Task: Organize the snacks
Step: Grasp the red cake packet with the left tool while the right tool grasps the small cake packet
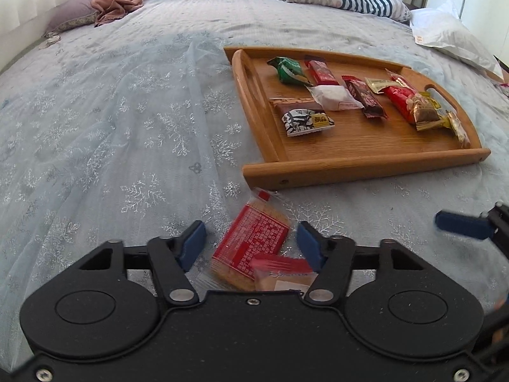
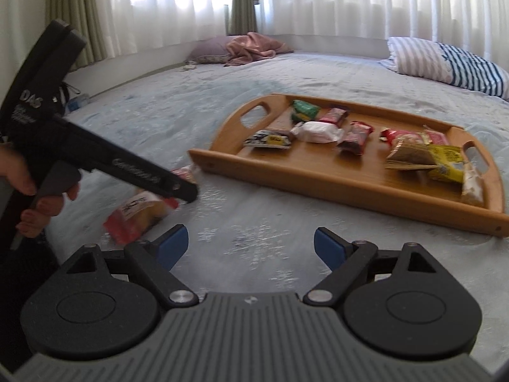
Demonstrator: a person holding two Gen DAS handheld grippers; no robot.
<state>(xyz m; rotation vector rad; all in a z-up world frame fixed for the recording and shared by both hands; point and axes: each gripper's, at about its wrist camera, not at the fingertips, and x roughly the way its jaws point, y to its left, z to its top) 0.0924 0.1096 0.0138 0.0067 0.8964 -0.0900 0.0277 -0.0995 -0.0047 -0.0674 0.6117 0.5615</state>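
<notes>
While the right tool gapes empty, the left tool half-open straddles a red cracker packet.

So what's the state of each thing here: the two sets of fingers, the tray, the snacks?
Left gripper: fingers either side of the red cracker packet, not pressing it.
Right gripper: fingers wide open, nothing between them.
Second packet: on the bed, overlapping the first.
Wooden tray: flat on the bed, holding about ten wrapped snacks.
Green snack: in the tray's far corner.

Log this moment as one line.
left gripper: open around red cracker packet | right gripper: open, empty | tray: snacks inside
</notes>
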